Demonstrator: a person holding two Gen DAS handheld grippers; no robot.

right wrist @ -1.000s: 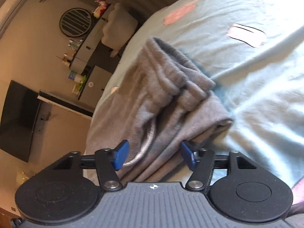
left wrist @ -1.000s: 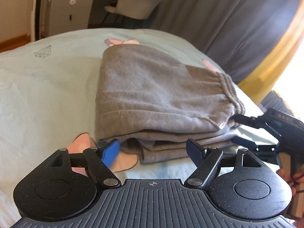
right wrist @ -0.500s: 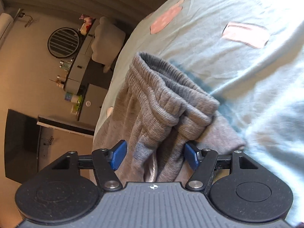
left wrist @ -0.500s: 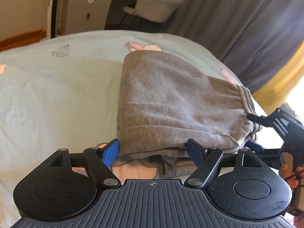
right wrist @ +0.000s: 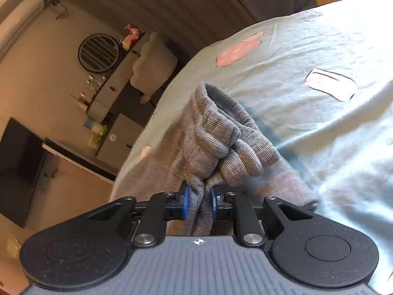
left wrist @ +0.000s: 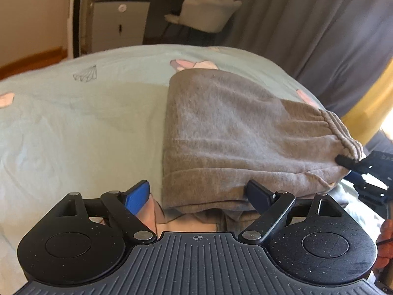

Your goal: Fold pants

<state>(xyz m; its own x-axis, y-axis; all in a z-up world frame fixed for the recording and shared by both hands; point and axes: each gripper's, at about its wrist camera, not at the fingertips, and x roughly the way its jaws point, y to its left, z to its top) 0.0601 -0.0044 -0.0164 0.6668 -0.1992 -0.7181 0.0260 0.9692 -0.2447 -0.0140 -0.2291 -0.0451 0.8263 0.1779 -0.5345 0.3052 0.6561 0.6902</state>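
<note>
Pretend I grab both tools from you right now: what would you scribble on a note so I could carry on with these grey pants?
Right hand-held gripper: shut on the bunched ribbed waistband of the grey pants.
Left hand-held gripper: open, at the near folded edge; nothing pinched, though its right finger is tucked under that edge.
Pants: folded into a thick stack on the light blue bedsheet, a lower layer sticking out at the near edge.
Done: the main folds, by the look of it.
Left, probably: close the left one on the near edge, make any last fold, then let go and square the layers.
</note>
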